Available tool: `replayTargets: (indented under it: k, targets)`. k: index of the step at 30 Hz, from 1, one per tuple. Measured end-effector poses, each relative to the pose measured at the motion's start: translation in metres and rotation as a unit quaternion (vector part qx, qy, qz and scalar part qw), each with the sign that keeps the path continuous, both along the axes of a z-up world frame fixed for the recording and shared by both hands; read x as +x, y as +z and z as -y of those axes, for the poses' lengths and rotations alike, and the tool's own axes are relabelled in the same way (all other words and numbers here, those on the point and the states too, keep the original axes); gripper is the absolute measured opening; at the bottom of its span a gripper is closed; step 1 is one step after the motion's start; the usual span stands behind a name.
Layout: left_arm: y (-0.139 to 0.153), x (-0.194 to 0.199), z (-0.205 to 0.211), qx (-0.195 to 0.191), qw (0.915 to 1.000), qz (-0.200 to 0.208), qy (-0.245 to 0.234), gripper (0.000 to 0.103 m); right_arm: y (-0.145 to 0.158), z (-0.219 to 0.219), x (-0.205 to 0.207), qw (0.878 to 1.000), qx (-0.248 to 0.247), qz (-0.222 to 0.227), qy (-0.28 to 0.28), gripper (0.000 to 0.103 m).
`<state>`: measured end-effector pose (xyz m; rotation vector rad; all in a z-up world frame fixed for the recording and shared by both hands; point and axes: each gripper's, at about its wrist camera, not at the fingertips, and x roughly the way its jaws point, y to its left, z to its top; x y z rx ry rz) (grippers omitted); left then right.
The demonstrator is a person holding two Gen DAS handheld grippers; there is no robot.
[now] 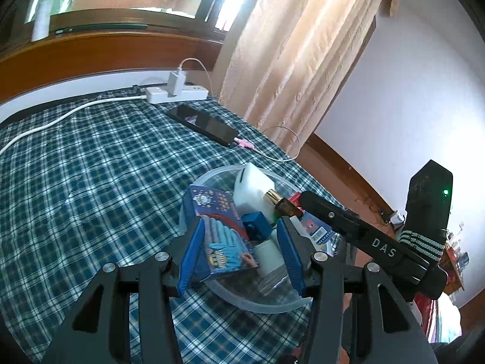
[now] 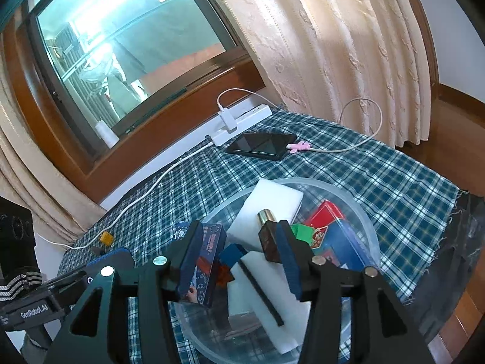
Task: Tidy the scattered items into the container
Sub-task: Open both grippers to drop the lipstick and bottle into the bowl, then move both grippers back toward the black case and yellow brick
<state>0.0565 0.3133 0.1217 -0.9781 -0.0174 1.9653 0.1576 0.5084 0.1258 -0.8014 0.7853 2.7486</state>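
Both grippers, left and right, are hovering spread, lower center. Items are sitting in the clear bowl, mid-frame on the plaid cloth.

The clear round container sits on the plaid cloth before me, filled with a jumble: two white foam blocks, a blue box leaning on its rim, a red box, a gold-capped brown bottle, and a green block.
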Motion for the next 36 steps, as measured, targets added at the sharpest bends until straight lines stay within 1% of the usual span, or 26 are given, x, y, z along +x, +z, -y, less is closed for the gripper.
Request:
replayTargets:
  k: [5, 8, 14, 19, 21, 24, 27, 30, 32, 34, 36]
  targets:
    - [-0.002, -0.003, 0.009, -0.003, 1.0, 0.0, 0.007, 0.053, 0.002, 0.006, 0.001, 1.0, 0.005, -0.004, -0.001, 0.056]
    - [-0.006, -0.01, 0.015, -0.005, 0.9998, 0.005, 0.018, 0.053, 0.004, 0.012, -0.003, 1.0, 0.008, -0.004, 0.008, 0.056]
    - [-0.01, -0.024, 0.037, -0.001, 0.9984, 0.014, 0.054, 0.053, 0.01, 0.036, -0.011, 0.999, 0.016, -0.022, 0.027, 0.058]
    - [-0.013, -0.041, 0.061, -0.005, 0.9956, 0.016, 0.092, 0.053, 0.013, 0.06, -0.023, 0.998, 0.022, -0.026, 0.062, 0.058]
    - [-0.017, -0.051, 0.076, -0.005, 0.9928, 0.02, 0.118, 0.053, 0.015, 0.07, -0.028, 0.997, 0.025, -0.031, 0.073, 0.058]
    - [-0.022, -0.064, 0.097, -0.007, 0.988, 0.027, 0.152, 0.053, 0.019, 0.085, -0.037, 0.995, 0.042, -0.043, 0.082, 0.06]
    - [-0.023, -0.074, 0.119, -0.012, 0.9829, 0.025, 0.182, 0.053, 0.022, 0.099, -0.05, 0.993, 0.044, -0.047, 0.1, 0.06]
    - [-0.026, -0.088, 0.145, -0.019, 0.9745, 0.022, 0.223, 0.053, 0.026, 0.118, -0.062, 0.99, 0.053, -0.054, 0.122, 0.061]
    - [-0.03, -0.101, 0.164, -0.023, 0.9662, 0.028, 0.255, 0.053, 0.029, 0.129, -0.07, 0.987, 0.065, -0.062, 0.134, 0.061]
    - [-0.035, -0.111, 0.179, -0.026, 0.9594, 0.036, 0.278, 0.053, 0.031, 0.141, -0.08, 0.985, 0.079, -0.066, 0.142, 0.061]
    - [-0.04, -0.122, 0.196, -0.033, 0.9521, 0.042, 0.301, 0.053, 0.031, 0.148, -0.09, 0.983, 0.081, -0.065, 0.152, 0.061]
